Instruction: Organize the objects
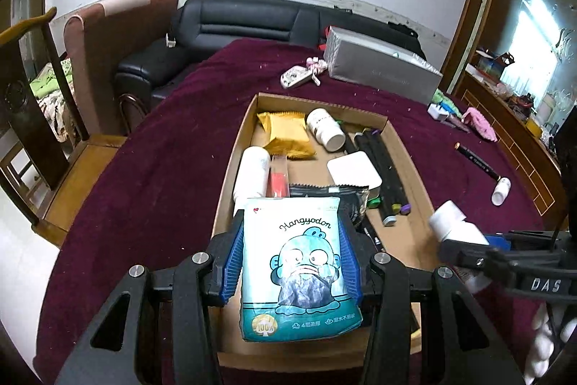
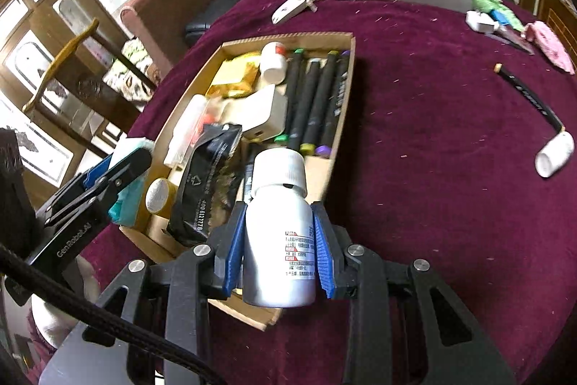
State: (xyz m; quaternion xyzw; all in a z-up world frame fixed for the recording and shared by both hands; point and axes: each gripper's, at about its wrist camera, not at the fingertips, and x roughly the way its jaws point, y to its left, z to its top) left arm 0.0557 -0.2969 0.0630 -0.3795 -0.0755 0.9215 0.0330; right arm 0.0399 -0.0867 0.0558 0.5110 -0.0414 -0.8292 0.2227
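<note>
A shallow cardboard tray (image 1: 404,147) lies on the dark red tablecloth and holds markers (image 1: 384,165), a yellow snack pack (image 1: 286,136), white bottles, a white box and a black pouch (image 2: 207,183). My left gripper (image 1: 292,251) is shut on a teal Hangyodon tissue pack (image 1: 295,273) above the tray's near end. My right gripper (image 2: 277,251) is shut on a white bottle (image 2: 279,237) above the tray's near right rim (image 2: 337,147); the bottle also shows in the left wrist view (image 1: 456,230).
On the cloth lie a black pen (image 1: 476,159), a small white bottle (image 1: 501,190), a grey box (image 1: 382,64), a white remote (image 1: 295,76), a white charger (image 1: 438,110) and a pink cloth (image 1: 479,123). A black sofa (image 1: 234,24) and chairs stand behind.
</note>
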